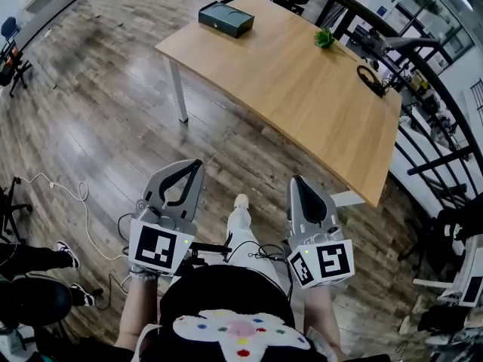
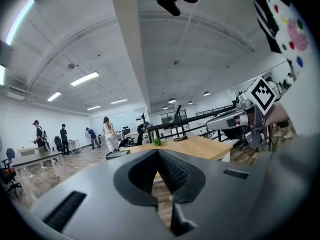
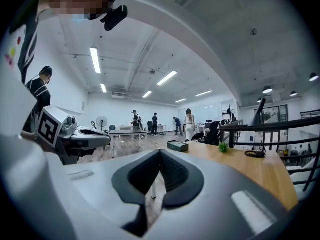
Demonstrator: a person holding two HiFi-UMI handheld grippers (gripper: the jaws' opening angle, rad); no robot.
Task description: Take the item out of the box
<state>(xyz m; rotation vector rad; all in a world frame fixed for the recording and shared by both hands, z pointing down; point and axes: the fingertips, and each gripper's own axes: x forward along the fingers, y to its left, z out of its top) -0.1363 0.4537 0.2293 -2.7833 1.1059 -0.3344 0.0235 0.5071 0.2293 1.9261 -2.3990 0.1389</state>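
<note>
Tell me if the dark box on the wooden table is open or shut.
Shut, it seems: the box lies low and flat-topped on the table, with no raised flap or edge in any view.

I see the far table (image 1: 302,89) in pale wood, smooth and matt. The floor (image 1: 98,111) is darker wood plank with a glossy sheen. The box (image 1: 226,18) looks dark and faintly shiny. My left gripper (image 2: 158,152) and right gripper (image 3: 160,152) are matt grey plastic with ribbed black pads (image 2: 172,173).

Bright ceiling strip lighting, sharp, fisheye-warped edges
</note>
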